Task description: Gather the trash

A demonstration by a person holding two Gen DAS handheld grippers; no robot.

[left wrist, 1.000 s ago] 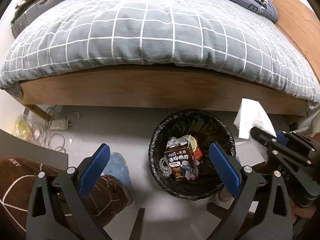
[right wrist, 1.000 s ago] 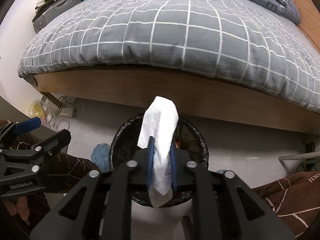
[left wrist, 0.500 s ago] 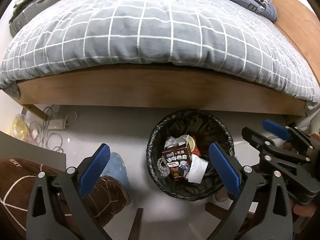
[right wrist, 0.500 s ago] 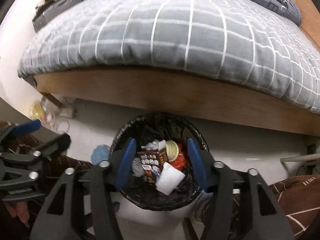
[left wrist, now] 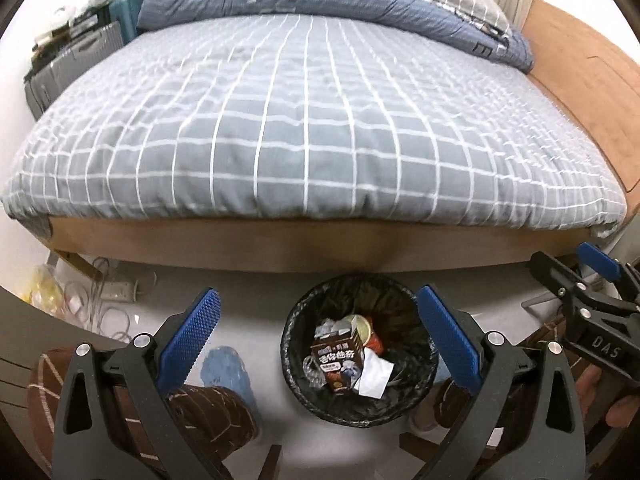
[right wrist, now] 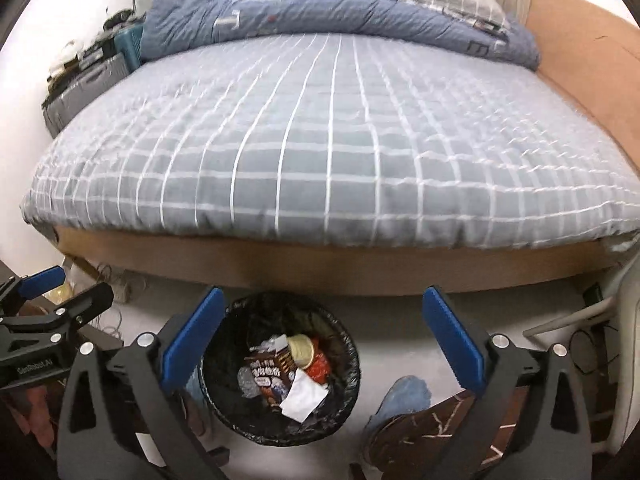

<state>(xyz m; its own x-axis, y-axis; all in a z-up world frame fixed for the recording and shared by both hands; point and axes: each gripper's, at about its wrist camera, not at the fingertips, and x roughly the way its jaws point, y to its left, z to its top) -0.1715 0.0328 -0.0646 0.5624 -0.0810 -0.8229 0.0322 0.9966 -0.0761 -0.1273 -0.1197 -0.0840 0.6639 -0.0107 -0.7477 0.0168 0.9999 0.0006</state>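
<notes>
Both grippers have lifted since a moment ago, so more of the bed shows. Left gripper and right gripper hang with fingers spread wide, holding nothing. On the floor near the bed's wooden side stands the black-lined bin. Inside it the white tissue lies to the right of a brown snack carton (printed lettering on top), touching it, with a round lid behind.
</notes>
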